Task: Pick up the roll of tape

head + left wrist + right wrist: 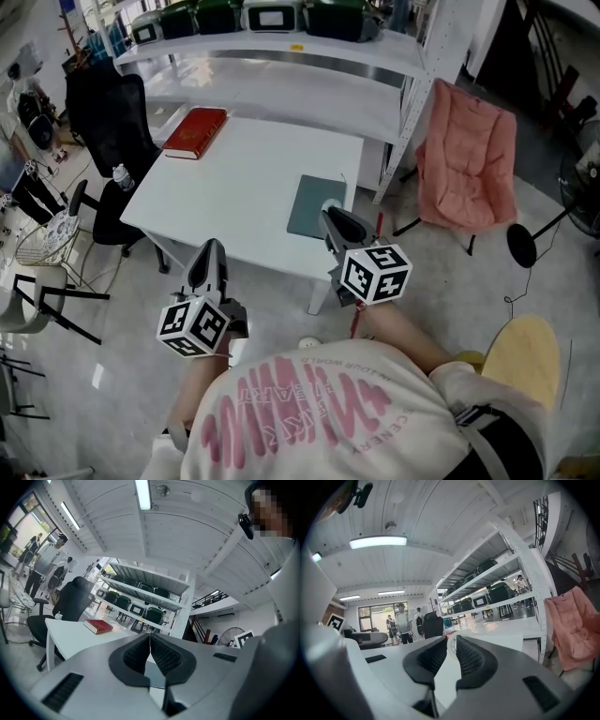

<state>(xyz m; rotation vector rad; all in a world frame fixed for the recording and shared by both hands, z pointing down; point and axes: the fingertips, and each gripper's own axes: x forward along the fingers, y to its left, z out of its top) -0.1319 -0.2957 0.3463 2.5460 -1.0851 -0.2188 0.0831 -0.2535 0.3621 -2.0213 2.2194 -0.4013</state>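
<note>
Tape: the white roll of tape [452, 644] sits between the tips of the right gripper [451, 638]. Its curved rim shows between the two ribbed pads, which clamp it from both sides.
Tape from above: in the head view the roll of tape [330, 203] is only a small white patch at the nose of the right gripper [335, 216], over a grey-green mat [307, 211]. I cannot tell whether it rests on the mat or hangs clear.
Left claw: the left gripper [150, 637] has its pads pressed together with nothing between them. The head view places the left gripper [211, 248] at the table's near edge, well apart from the tape.
Table: the white table [253, 178] carries the mat near its right front corner and a red book [195, 132] at its far left. The left gripper view shows the book too [98, 626].
Shelves: a white rack [309, 56] stands behind the table, and its top shelf holds a row of dark green cases [217, 14].
Surroundings: a black office chair [105, 117] stands left of the table and a pink folding chair [469, 155] right of the rack. People [401, 623] stand far back, seen only in the right gripper view.
</note>
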